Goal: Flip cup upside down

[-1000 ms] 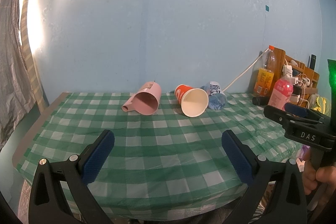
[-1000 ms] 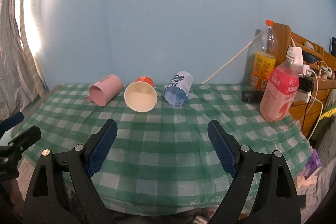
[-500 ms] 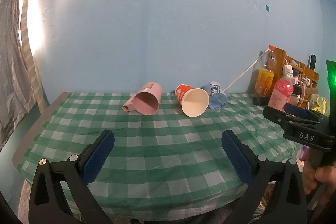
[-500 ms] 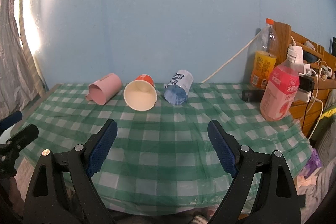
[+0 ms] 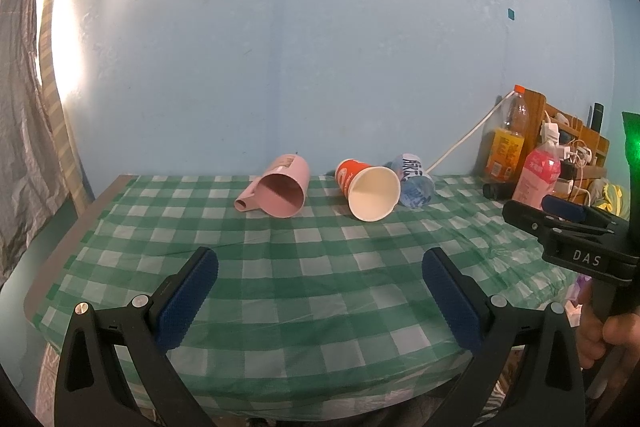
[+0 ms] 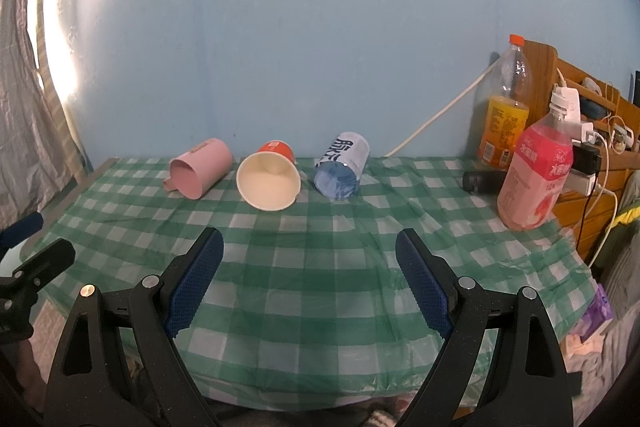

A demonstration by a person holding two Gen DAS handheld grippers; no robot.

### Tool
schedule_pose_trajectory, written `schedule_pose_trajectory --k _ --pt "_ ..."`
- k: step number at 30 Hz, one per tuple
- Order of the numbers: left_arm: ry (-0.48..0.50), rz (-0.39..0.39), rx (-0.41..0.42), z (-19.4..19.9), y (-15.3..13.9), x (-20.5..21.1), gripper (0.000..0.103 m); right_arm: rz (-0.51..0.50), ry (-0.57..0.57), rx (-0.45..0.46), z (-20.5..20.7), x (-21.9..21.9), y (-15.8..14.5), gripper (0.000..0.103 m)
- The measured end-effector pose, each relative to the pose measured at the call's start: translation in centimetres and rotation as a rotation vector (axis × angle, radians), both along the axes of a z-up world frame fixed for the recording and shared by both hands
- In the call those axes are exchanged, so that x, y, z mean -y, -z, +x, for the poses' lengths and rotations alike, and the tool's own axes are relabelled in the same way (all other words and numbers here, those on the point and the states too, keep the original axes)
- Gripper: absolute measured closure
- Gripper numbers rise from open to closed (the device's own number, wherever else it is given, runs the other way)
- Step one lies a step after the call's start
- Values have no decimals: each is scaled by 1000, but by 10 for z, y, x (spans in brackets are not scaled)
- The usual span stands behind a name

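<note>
cups (image 6: 268, 183) lie unmoved on their sides; both hand-held grippers (image 5: 320, 297) (image 6: 310, 277) remain released, empty.

Left gripper (image 5: 320, 291): jaws spread wide, holding nothing, level.
Right gripper (image 6: 310, 277): jaws spread wide, holding nothing, beside the left one.

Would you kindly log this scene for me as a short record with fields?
surface: green checked tablecloth
pink cup: on its side, leftmost
red paper cup: on its side, middle
blue cup: on its side, rightmost of three
left gripper: open, empty
right gripper: open, empty
pink bottle: upright, right side
</note>
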State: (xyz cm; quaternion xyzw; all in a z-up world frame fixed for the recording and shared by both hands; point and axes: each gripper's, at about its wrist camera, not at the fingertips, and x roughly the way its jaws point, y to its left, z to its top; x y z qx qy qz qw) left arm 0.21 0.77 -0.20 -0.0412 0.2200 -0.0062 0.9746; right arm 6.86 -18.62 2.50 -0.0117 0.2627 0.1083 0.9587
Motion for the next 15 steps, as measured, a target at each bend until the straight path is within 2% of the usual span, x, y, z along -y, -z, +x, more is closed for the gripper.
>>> schedule_pose_trajectory --k 15 --pt "-1 -4 2 0 1 -1 0 -2 0 -5 2 -1 1 16"
